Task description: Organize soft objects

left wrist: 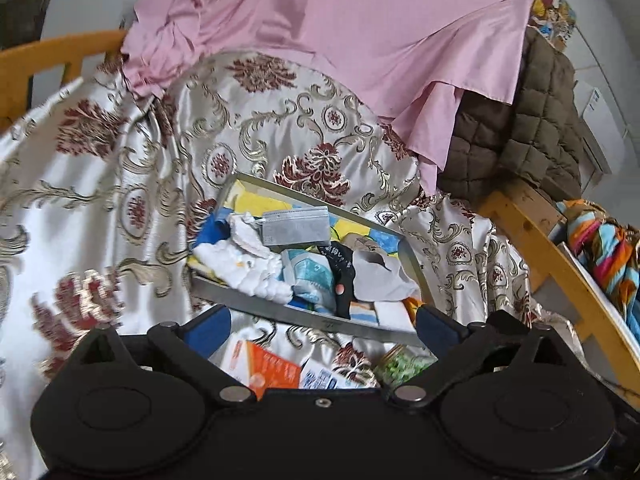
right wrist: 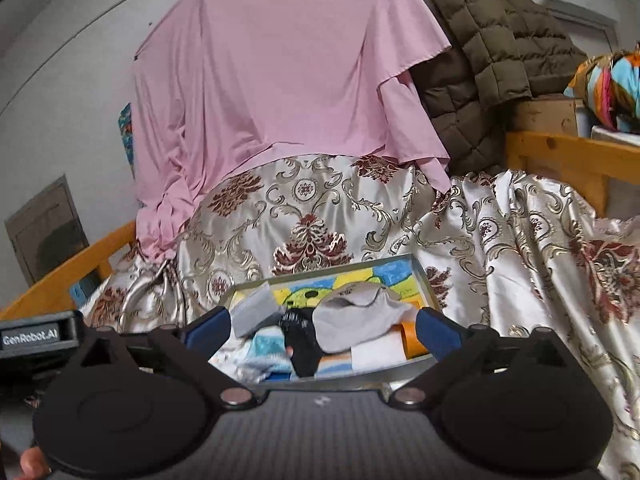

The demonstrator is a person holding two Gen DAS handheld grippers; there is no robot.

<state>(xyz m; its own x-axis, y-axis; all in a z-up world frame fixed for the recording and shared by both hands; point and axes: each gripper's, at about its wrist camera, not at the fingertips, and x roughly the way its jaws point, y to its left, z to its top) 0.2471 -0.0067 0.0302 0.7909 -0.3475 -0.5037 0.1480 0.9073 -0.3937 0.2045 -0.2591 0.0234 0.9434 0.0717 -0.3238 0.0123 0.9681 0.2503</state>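
Note:
A grey metal tray (left wrist: 304, 319) (right wrist: 424, 280) lies on the floral satin bedspread (left wrist: 120, 184) (right wrist: 540, 248), filled with soft things: a white knitted piece (left wrist: 248, 268), a grey pouch (left wrist: 296, 226) (right wrist: 256, 312), a pale grey sock (left wrist: 380, 272) (right wrist: 356, 320), a black cloth (left wrist: 342, 276) (right wrist: 302, 340) and blue-and-white packets (left wrist: 308, 276). My left gripper (left wrist: 320, 328) stands open just before the tray's near rim, nothing between its blue fingers (left wrist: 212, 328). My right gripper (right wrist: 320, 332) is open over the tray's near end, its fingers (right wrist: 436, 332) wide of the sock and black cloth.
A pink cloth (left wrist: 340, 40) (right wrist: 288, 72) hangs behind the bed, a brown quilted jacket (left wrist: 532, 120) (right wrist: 480, 48) to its right. Wooden bed rails (left wrist: 560, 264) (right wrist: 568, 152) border the bedspread. An orange packet (left wrist: 272, 372) and green-dotted item (left wrist: 400, 364) lie before the tray. A colourful bundle (left wrist: 604, 248) sits right.

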